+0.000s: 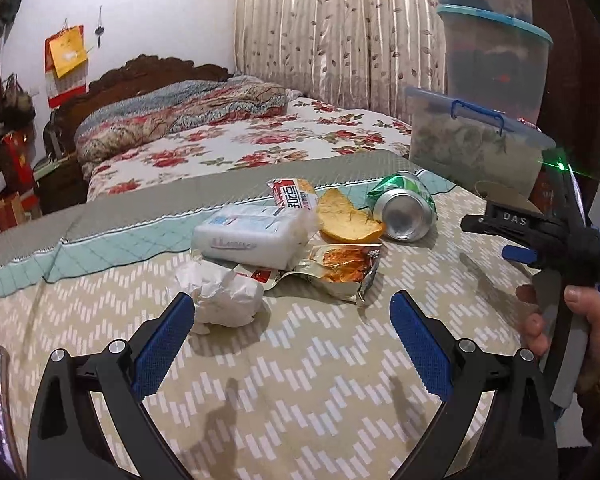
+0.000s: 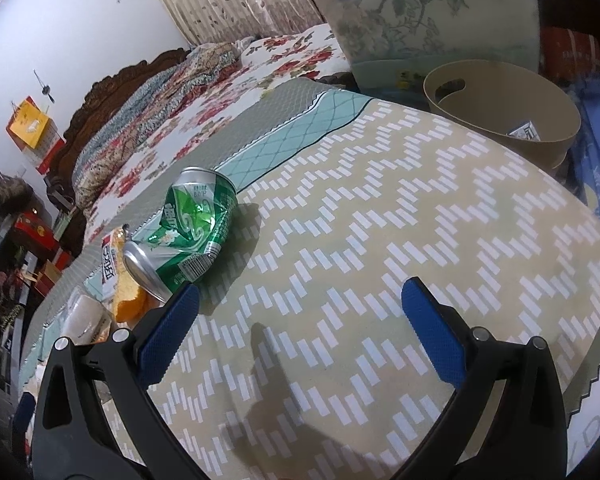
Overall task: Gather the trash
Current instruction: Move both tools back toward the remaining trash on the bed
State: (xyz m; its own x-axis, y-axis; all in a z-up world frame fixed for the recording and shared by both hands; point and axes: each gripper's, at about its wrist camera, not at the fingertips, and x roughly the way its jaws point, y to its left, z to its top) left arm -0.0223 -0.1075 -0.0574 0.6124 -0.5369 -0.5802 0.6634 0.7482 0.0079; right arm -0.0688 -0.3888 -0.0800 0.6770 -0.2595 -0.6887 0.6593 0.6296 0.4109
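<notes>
Trash pile is sitting mid-desk on the zigzag-patterned cloth (image 1: 300, 380): crumpled white paper wad (image 1: 224, 296) nearest the left gripper (image 1: 292, 344), just past its left pad, not between the pads. Behind the wad, a white plastic-wrapped pack (image 1: 248, 236) is lying on a torn-open foil snack wrapper (image 1: 336, 268). Further back, a red-and-white printed wrapper (image 1: 292, 196), an orange peel piece (image 1: 348, 220) and a dented green can (image 2: 188, 232) on its side, open end facing the left camera. Peel is touching or nearly touching the can.

Left jaws are standing wide apart, holding nothing, hovering low over the cloth.

Right gripper (image 2: 300, 328) jaws are also spread apart and empty; the can is lying just beyond its left pad, outside the gap. In the left view the right gripper is showing at the right edge, held in the person's right hand (image 1: 556, 312).

Tan round bin (image 2: 504, 112) is sitting at the far right edge of the desk, a scrap with print inside it. Clear lidded storage box (image 2: 432, 16) is sitting behind the bin. Bed with floral cover (image 1: 236, 140) is lying beyond the desk.
</notes>
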